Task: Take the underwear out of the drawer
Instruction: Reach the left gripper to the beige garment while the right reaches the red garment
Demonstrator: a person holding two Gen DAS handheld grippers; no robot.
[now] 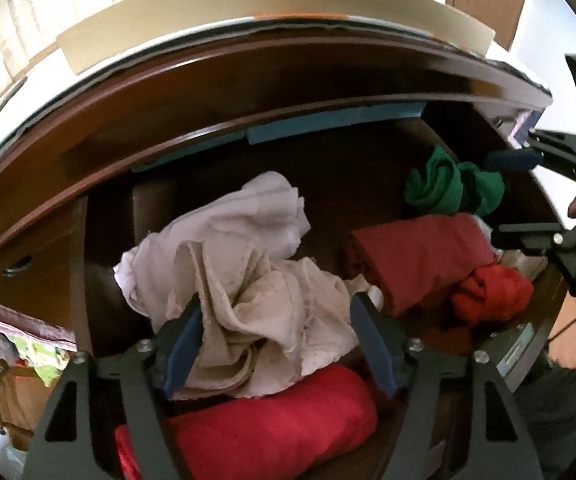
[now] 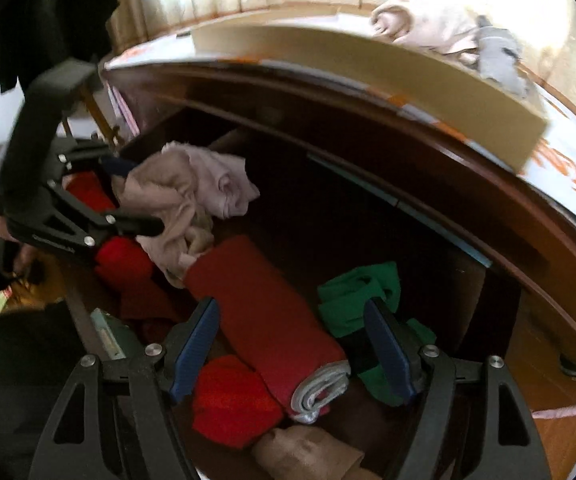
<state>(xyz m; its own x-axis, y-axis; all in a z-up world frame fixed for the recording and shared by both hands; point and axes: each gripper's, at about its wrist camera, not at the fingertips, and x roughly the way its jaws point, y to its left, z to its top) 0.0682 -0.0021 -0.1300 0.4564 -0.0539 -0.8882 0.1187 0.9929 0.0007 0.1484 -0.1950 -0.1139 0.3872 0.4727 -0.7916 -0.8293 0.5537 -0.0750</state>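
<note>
Underwear (image 1: 247, 292) crumpled between left tongs (image 1: 283, 344), seemingly axis-less.

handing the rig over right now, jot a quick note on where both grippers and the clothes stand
Left gripper: jaws either side of the crumpled beige underwear, pads against the cloth but a firm grip is not certain; the underwear is not lifted.
Right gripper: open, holding nothing, over the rolled red cloth, green cloth by its right finger.
Everything lies in the open drawer.
Done: drawer open, left gripper on target.
Left: close fully, lift the underwear out.
</note>
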